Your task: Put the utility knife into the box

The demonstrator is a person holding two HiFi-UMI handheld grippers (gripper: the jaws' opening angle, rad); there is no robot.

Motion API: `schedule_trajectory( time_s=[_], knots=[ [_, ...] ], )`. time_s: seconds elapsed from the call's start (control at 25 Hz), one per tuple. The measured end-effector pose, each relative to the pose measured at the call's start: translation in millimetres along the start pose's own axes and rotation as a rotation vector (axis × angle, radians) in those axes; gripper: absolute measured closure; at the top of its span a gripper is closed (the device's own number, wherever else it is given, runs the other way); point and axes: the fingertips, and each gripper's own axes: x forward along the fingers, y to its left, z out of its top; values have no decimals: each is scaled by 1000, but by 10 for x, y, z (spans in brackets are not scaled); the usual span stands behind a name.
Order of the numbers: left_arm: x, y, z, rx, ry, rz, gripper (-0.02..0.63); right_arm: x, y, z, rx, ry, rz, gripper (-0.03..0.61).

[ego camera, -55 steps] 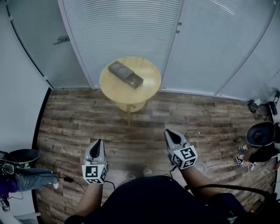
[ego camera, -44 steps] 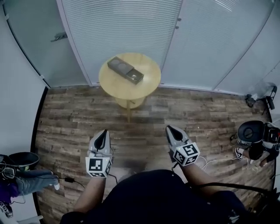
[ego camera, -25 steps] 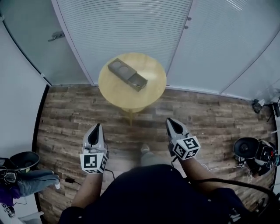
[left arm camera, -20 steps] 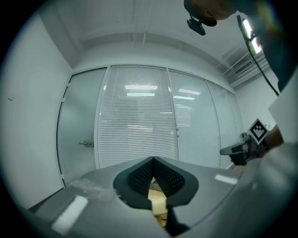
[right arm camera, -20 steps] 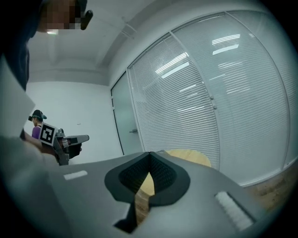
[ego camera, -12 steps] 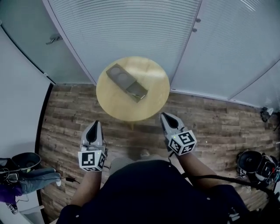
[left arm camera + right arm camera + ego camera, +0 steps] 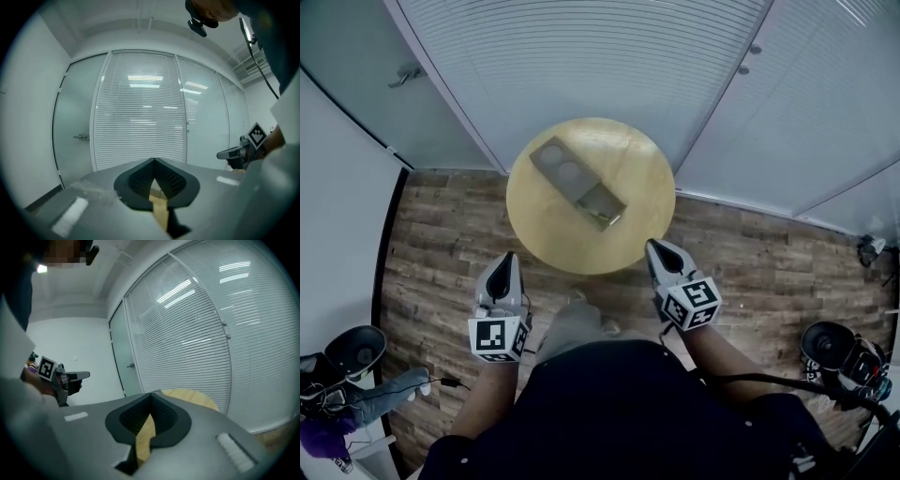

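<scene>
Your left claw (image 7: pixel 507 258) has its jaws pressed together at the tips with nothing between them; the left gripper view (image 7: pixel 153 161) shows the two dark pads meeting in a point. Your right claw (image 7: pixel 654 246) is the same: jaws together and empty, as the right gripper view (image 7: pixel 151 397) shows. Both claws sit in the lower half of the head view, left of centre and right of centre, with their tips pointing up the frame. The left claw is over the plank floor (image 7: pixel 441 234), and the right claw's tip is just at the lower right rim of the round wooden desk (image 7: pixel 539 225).

Each claw also shows in the other's view: the right one at the right edge (image 7: pixel 234 153), the left one at the left edge (image 7: pixel 75 376).

The box (image 7: pixel 578 185) lies on the desk at the centre of the head view. It is long and grey, set slantwise from upper left to lower right, well apart from both claws. Its upper left part has two round hollows, and its lower right part is open. A small yellowish spot lies in that open end; you cannot tell whether it is the utility knife.

Behind the desk, a wall of blinds (image 7: pixel 581 56) fills the top of the frame.
</scene>
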Motion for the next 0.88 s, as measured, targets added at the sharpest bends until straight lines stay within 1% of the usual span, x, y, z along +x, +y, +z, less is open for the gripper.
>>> schedule_trajectory(
  time_s=[0.28, 0.44, 0.52, 0.64, 0.8, 0.88],
  knots=[
    [699, 440, 216, -21, -37, -89, 611, 720, -118, 137, 19, 38, -62, 569],
    [1041, 695, 236, -4, -42, -133, 611, 1098, -71, 217, -20, 48, -88, 571],
    [1167, 770, 166, -8, -26, -155, 611, 1213, -27, 252, -49, 60, -96, 571],
    [1346, 792, 23, -37, 15, -187, 611, 1333, -29, 316, -92, 75, -108, 571],
    [1581, 729, -103, -32, 60, -216, 611, 1460, -130, 349, -108, 95, -105, 571],
    [1674, 682, -131, -40, 63, -219, 611, 1501, -179, 336, -114, 109, -92, 571]
  ],
)
